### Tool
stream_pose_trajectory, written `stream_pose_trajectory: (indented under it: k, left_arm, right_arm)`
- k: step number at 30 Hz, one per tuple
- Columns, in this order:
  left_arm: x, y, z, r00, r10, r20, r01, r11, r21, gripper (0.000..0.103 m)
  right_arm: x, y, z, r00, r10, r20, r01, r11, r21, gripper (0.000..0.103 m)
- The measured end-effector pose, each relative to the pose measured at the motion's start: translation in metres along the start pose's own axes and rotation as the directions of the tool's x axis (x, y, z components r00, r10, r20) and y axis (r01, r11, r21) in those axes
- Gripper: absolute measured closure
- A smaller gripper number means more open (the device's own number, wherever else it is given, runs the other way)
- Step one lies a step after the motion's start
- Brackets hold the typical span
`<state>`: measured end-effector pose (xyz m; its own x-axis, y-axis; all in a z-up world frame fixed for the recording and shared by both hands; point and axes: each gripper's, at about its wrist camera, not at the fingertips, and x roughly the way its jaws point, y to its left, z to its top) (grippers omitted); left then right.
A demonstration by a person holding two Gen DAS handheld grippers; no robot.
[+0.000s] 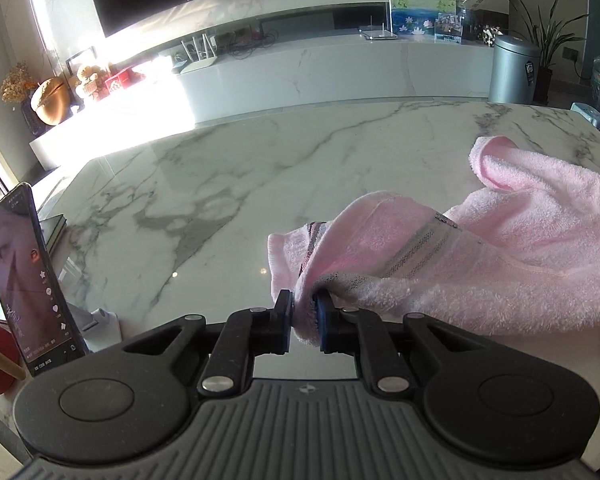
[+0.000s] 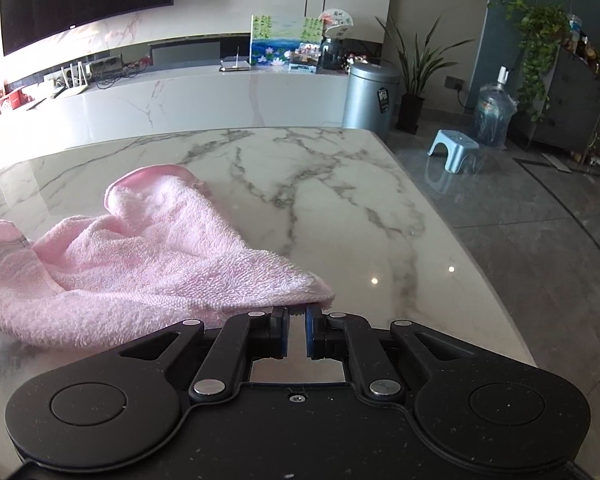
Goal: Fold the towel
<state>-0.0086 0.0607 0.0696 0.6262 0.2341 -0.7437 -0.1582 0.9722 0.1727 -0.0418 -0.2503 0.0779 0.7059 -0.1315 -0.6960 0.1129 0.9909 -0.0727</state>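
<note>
Marble table (image 1: 204,184) carries the pink towel (image 1: 532,248), rumpled and slack between the two tools, likely gripped at two corners to spread it. Left gripper (image 1: 303,312) is clamped on the striped hem; right gripper (image 2: 296,314) pinches a plain corner. Both sit low, pointing forward.

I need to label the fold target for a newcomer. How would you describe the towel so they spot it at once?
Find the white marble table. On it lies the towel, crumpled and held at two ends by the left gripper and the right gripper. It is the only pink, fluffy thing, with a grey striped band.
</note>
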Motion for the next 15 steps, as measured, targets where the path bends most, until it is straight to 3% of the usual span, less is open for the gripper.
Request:
stream_pose_trajectory:
  k: [11,13,15]
  left_arm:
    - [-0.011,0.0,-0.021,0.994,-0.027,-0.105,0.032,0.998,0.046,0.086]
    - [-0.013,0.001,-0.024,0.991,-0.032,-0.13,0.037,0.999,0.038,0.079]
    - [-0.015,0.002,-0.026,0.989,-0.03,-0.146,0.035,0.999,0.029,0.071]
  right_arm:
    - [-0.018,0.024,-0.031,0.991,0.079,-0.106,-0.09,0.99,-0.111,0.096]
    - [-0.018,0.025,-0.036,0.988,0.075,-0.133,-0.09,0.989,-0.117,0.091]
    - [-0.02,0.024,-0.041,0.985,0.069,-0.158,-0.089,0.988,-0.125,0.07]
